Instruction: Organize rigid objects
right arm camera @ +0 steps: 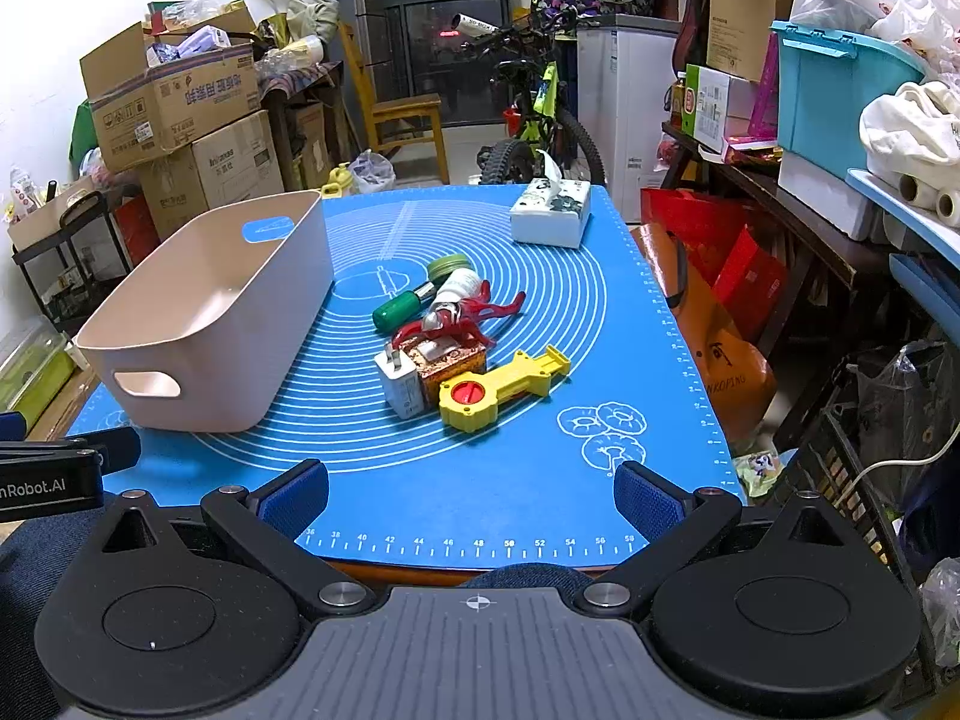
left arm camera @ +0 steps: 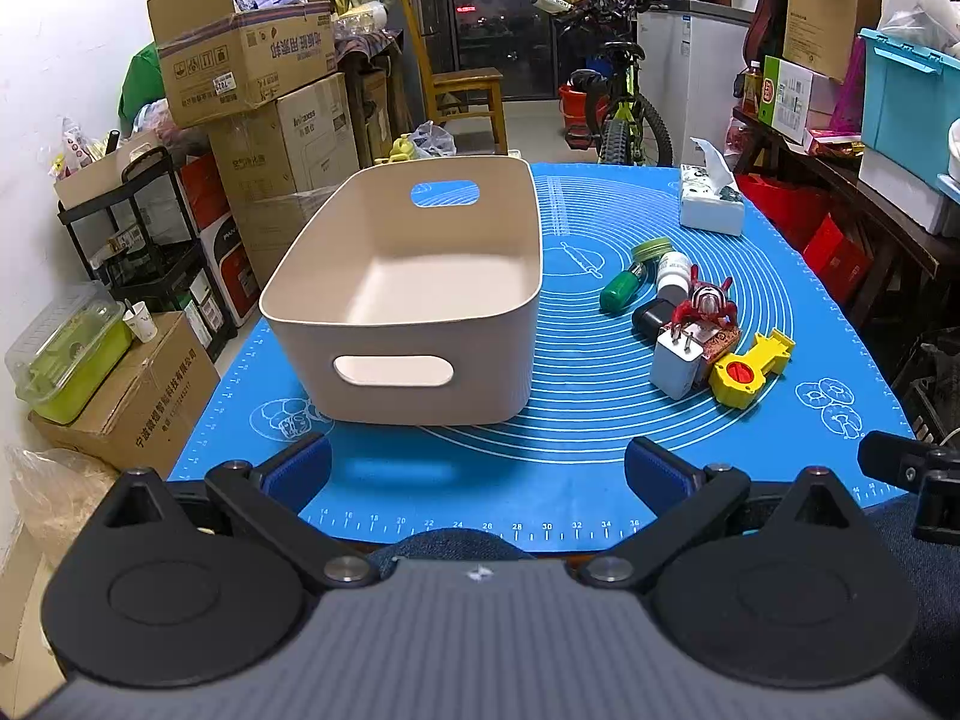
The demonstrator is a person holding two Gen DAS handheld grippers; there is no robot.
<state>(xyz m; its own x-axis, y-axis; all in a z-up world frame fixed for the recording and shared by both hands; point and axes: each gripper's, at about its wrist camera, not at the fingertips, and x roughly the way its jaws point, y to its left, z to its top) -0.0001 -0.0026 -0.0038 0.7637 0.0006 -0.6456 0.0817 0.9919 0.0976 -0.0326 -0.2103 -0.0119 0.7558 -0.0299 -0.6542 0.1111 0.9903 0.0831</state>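
Note:
An empty beige bin [left arm camera: 414, 348] [right arm camera: 204, 360] with handle cut-outs stands on the left of the blue mat [left arm camera: 540, 480] [right arm camera: 468, 480]. To its right lies a pile: a yellow toy with a red knob [left arm camera: 750, 369] [right arm camera: 498, 387], a white plug adapter [left arm camera: 675, 363] [right arm camera: 402, 384], a small brown box [right arm camera: 450, 363], a red figure [left arm camera: 705, 300] [right arm camera: 474, 315], a green bottle [left arm camera: 624, 288] [right arm camera: 399, 309], a white bottle [left arm camera: 672, 270] [right arm camera: 459, 285] and a black block [left arm camera: 651, 318]. My left gripper [left arm camera: 477, 468] hangs open over the mat's near edge, in front of the bin. My right gripper [right arm camera: 471, 495] is open too, near the front edge, short of the pile.
A tissue box [left arm camera: 711, 204] [right arm camera: 552, 210] sits at the mat's far right. Cardboard boxes [left arm camera: 252, 60] and a black cart [left arm camera: 138, 240] crowd the left. A bicycle [left arm camera: 624, 114] and wooden chair [left arm camera: 462, 90] stand behind. Shelves and a turquoise crate [right arm camera: 840, 96] line the right.

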